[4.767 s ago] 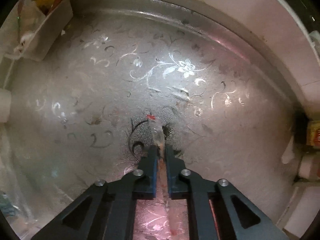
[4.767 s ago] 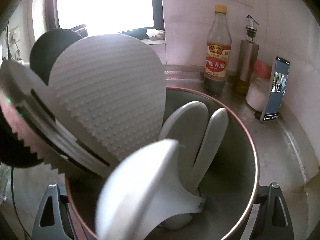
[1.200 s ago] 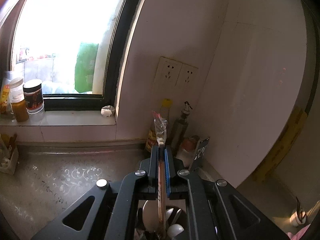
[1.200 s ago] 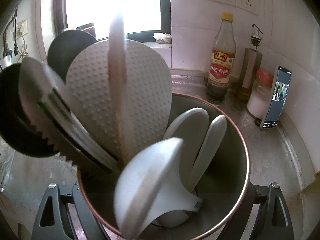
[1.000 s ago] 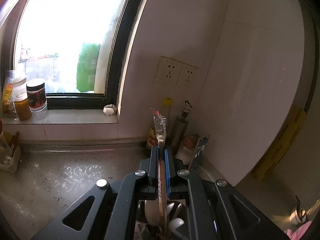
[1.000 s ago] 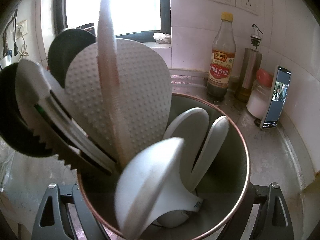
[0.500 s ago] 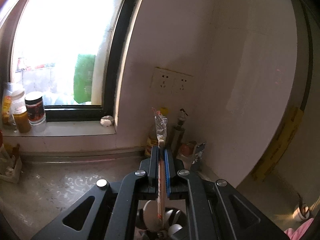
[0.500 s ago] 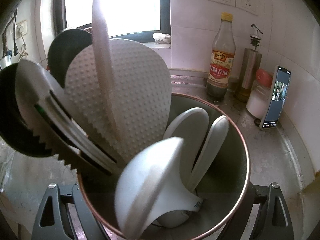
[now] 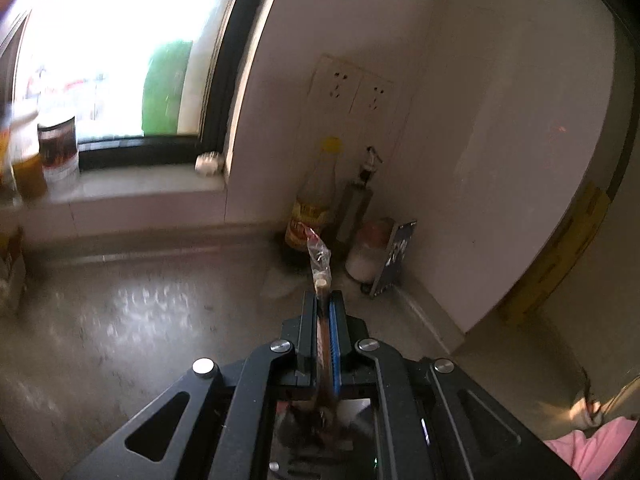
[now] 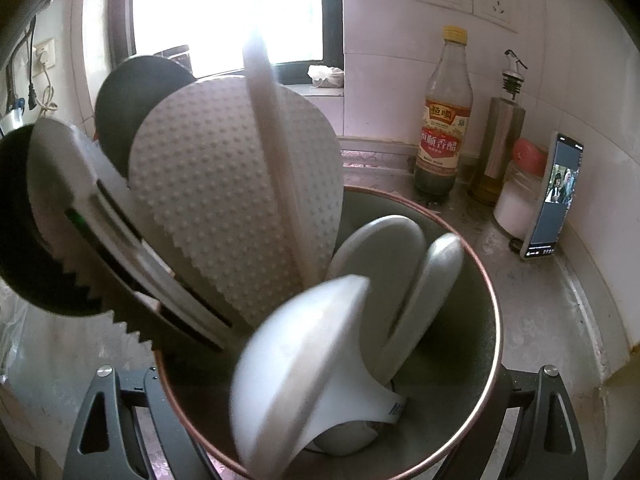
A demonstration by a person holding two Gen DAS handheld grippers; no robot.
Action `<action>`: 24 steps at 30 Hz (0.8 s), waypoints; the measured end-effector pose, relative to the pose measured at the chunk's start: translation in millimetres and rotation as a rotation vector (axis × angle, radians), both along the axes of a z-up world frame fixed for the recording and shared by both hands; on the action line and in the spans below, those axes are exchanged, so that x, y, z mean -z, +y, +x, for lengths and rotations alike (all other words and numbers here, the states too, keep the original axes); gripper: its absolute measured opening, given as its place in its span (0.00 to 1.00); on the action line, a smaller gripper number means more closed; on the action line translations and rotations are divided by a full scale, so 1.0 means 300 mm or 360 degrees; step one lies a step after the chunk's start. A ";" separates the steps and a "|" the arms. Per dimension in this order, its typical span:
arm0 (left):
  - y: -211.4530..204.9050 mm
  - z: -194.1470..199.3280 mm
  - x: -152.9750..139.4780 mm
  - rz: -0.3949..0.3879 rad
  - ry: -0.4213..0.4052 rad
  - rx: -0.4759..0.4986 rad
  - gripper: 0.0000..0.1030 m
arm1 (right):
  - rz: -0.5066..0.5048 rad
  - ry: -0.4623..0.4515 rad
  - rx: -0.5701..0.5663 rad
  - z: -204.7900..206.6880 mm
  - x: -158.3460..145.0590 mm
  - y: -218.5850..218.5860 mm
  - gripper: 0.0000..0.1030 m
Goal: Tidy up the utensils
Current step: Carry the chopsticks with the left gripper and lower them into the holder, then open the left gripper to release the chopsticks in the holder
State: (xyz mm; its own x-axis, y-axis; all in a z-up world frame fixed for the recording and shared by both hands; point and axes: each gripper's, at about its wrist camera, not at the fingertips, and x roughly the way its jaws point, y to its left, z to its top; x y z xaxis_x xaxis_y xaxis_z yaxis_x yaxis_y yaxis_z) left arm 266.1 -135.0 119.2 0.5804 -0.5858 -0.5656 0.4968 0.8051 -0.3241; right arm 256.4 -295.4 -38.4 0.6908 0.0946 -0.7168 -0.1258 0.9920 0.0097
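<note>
Left gripper (image 9: 323, 300) is clamped on one wrapped pair of chopsticks (image 9: 320, 276), whose plastic-sleeved end pokes out ahead of the pads while the rest runs back between the fingers. Ahead of it to the left lie bare worktop (image 9: 140, 312) and a window sill (image 9: 132, 188) carrying two jars, blurred. Straight ahead, in the corner, stand one vinegar bottle (image 9: 314, 204), one oil dispenser (image 9: 358, 204), one white jar with a pink lid (image 9: 370, 248) and one phone (image 9: 394, 256) leaning on the wall; two wall sockets (image 9: 354, 86) sit above them.

Right gripper (image 10: 320, 384) grips one round utensil holder (image 10: 486, 320), its fingers pressed against the outside on either side. Inside, from left to right, I count two dark round heads, one slotted toothed turner (image 10: 100, 232), one dimpled rice paddle (image 10: 224, 208), the pale chopstick sleeve slanting down across it, and three white spoon-like pieces. The holder's right half is open. Right of it, worktop runs to the same bottles and phone.
</note>
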 end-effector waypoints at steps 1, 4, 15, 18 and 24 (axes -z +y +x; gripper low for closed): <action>0.007 0.001 0.005 0.0003 0.0016 -0.0006 0.05 | 0.0001 0.0001 0.0000 0.001 0.000 -0.001 0.89; 0.014 0.004 0.004 0.0041 0.0065 -0.0011 0.05 | 0.0002 0.0003 0.0002 0.002 0.002 -0.003 0.89; -0.008 -0.010 0.045 0.0115 0.0189 0.0034 0.06 | 0.0005 0.0008 0.0006 0.010 0.006 -0.005 0.89; -0.011 -0.005 0.046 0.0119 0.0198 0.0038 0.06 | 0.0006 0.0008 0.0003 0.010 0.007 -0.006 0.89; -0.001 -0.020 0.029 0.0113 0.0196 0.0033 0.13 | 0.0004 0.0003 -0.0004 0.008 0.004 -0.004 0.89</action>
State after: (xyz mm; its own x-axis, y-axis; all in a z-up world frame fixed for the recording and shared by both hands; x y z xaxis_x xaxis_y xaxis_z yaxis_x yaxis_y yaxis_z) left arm 260.1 -135.2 110.6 0.4920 -0.5530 -0.6725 0.4735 0.8181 -0.3263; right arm 258.8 -296.6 -39.6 0.6892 0.0980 -0.7179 -0.1282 0.9917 0.0123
